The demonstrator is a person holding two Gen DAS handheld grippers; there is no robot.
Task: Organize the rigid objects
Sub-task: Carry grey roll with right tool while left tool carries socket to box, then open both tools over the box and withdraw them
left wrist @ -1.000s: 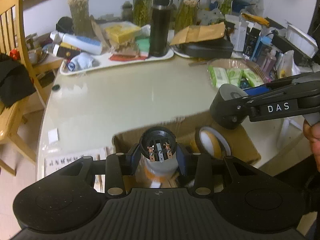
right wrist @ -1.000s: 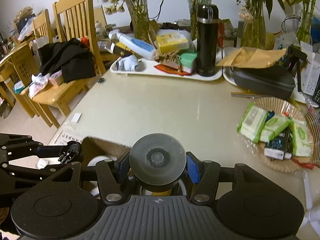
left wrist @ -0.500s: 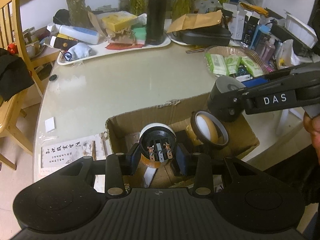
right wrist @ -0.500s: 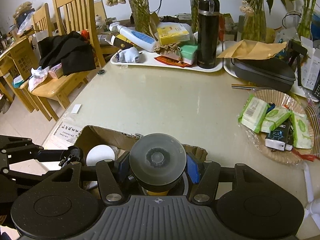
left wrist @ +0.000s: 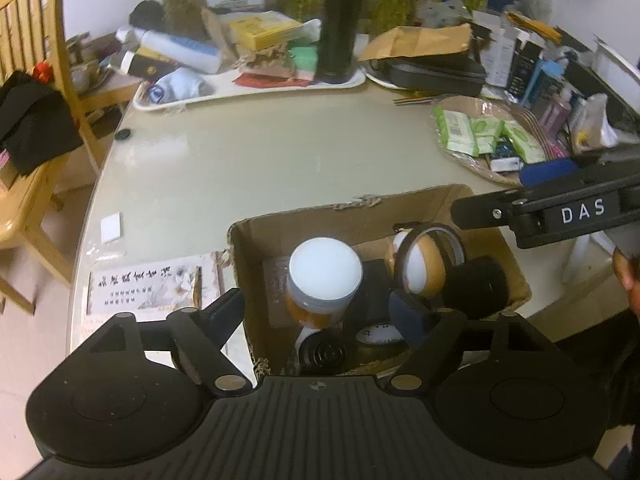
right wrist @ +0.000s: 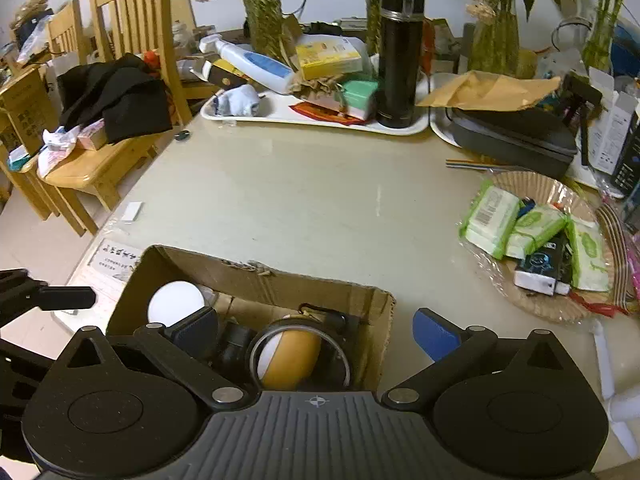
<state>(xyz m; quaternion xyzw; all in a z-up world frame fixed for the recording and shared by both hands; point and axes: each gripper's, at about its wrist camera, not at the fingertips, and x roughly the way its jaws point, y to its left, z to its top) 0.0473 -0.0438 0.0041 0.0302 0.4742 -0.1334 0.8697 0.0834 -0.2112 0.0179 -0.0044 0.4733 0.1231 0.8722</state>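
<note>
We see a glossy beige table [right wrist: 320, 208] crowded at its far edge, wooden chairs [right wrist: 132, 40] beside it. Both jaws have just opened wide and hold nothing over the cardboard box [left wrist: 408, 208], whose dim contents are perhaps jars.

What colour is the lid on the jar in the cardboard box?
White lid, clearest in the left wrist view.

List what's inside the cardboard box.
In the cardboard box: a white-lidded jar, a tape roll on edge, and dark round items, one near the left gripper. The box floor beneath is mostly covered.

Home dining room (wooden chair [right wrist: 132, 40], cluttered table [right wrist: 320, 200]).
</note>
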